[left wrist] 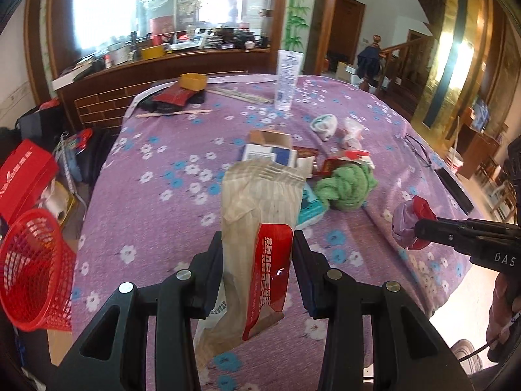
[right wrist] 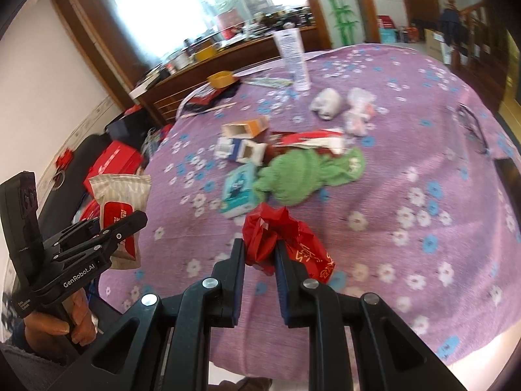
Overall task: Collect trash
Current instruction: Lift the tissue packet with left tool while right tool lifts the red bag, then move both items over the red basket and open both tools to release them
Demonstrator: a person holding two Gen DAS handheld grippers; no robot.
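My left gripper [left wrist: 257,244] is shut on a beige wipes packet with a red label [left wrist: 260,228] and holds it above the purple flowered tablecloth [left wrist: 156,195]; the packet also shows in the right wrist view [right wrist: 119,202]. My right gripper [right wrist: 260,247] is shut on a crumpled red plastic wrapper [right wrist: 286,241], also seen at the right in the left wrist view [left wrist: 412,221]. A red mesh basket [left wrist: 32,270] stands off the table's left edge. More trash lies mid-table: small cartons [right wrist: 244,140], a teal tissue pack [right wrist: 237,189], a green cloth [right wrist: 302,176], white wads [right wrist: 329,102].
A white tube [left wrist: 288,79] stands upright at the far side. A yellow tub [left wrist: 193,81], dark pouch and chopsticks lie at the far left. Glasses [right wrist: 472,123] and a black bar [left wrist: 456,189] lie at the right edge. Red boxes and bags crowd the floor on the left.
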